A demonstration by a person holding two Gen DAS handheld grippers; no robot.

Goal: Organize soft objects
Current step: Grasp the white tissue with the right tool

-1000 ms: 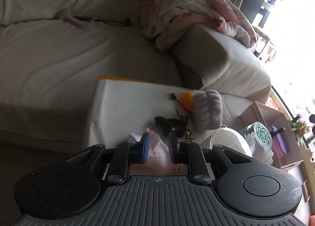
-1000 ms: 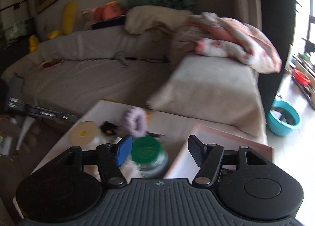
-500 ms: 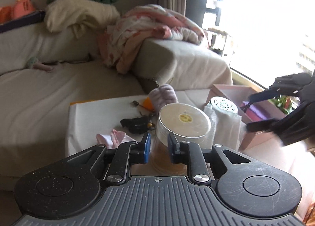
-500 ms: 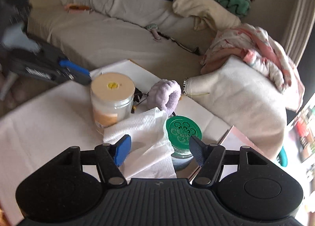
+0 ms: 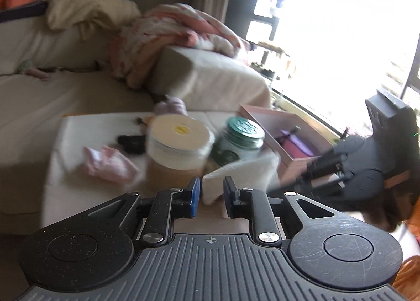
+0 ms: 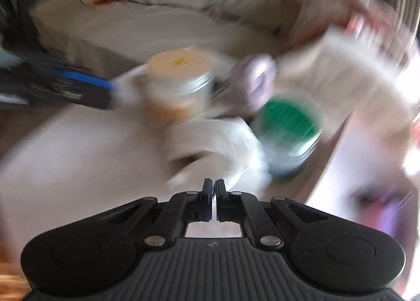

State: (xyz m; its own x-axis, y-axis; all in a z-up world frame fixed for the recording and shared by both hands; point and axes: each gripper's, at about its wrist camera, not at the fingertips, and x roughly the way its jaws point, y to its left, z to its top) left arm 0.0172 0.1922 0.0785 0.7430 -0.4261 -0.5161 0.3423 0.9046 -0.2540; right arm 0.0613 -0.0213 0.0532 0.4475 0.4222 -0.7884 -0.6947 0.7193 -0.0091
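A white cloth (image 5: 244,172) lies on the low white table (image 5: 86,128) in front of two jars. My left gripper (image 5: 211,196) is narrowly open, its tips at the cloth's near corner. My right gripper (image 6: 213,198) is shut on the near edge of the same white cloth (image 6: 215,141); it also shows in the left wrist view (image 5: 325,170), coming in from the right. A pink cloth (image 5: 107,163) lies at the table's left. A lilac fluffy scrunchie (image 5: 170,105) sits behind the jars. The right wrist view is blurred.
A cream-lidded jar (image 5: 178,151) and a green-lidded jar (image 5: 242,138) stand mid-table. A pink box (image 5: 286,133) with purple items sits at the right. Black clips (image 5: 131,142) lie left of the jars. A sofa with blankets (image 5: 178,31) is behind.
My right gripper has closed from wide open onto the white cloth's edge. My left gripper has swung right, from the cream-lidded jar to the cloth's corner. Both views are moving fast.
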